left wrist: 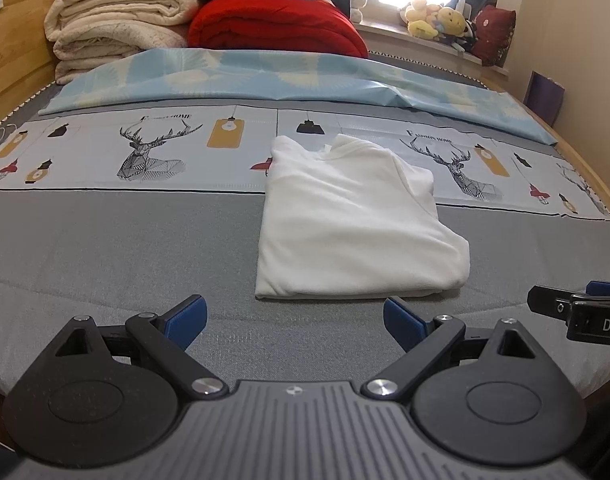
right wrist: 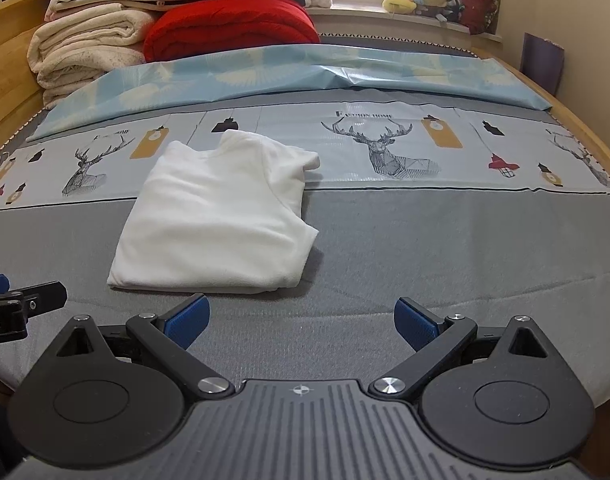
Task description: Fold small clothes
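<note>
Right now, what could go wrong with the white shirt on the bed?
1. The white shirt lies part-folded with its near-right corner bulging, so another fold might trap wrinkles.
2. The left gripper and the right gripper are both open and empty, near its front hem. An uneven pinch could drag the layers apart.
3. The grey bedsheet looks soft, so fingers might catch it too.
</note>
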Motion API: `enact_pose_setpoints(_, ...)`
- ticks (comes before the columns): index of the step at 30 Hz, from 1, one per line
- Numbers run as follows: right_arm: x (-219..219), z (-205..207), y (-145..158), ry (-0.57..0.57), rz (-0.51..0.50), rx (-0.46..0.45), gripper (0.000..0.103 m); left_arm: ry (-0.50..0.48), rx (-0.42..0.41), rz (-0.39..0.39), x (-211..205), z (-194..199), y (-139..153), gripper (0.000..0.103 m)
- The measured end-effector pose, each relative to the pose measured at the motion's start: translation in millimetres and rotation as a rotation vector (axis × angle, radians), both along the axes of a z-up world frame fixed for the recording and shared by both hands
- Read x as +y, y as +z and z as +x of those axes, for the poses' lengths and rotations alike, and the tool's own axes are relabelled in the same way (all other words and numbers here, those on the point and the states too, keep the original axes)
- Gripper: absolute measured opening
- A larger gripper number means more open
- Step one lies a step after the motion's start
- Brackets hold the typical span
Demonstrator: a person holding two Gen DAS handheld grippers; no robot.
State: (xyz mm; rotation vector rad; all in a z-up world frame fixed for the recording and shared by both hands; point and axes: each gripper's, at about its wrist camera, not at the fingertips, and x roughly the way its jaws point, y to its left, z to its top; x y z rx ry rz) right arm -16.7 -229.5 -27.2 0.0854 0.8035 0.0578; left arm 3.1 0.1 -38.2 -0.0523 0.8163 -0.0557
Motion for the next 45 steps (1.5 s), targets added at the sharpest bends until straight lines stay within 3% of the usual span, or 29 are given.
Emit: enact_pose_setpoints(45, 1.4, 0.2, -0.1, 0.006, -0.002, 0.008, 0.098, -0.051, -0.024, 0.001, -2.8, -1.9, 1.6, 0.097)
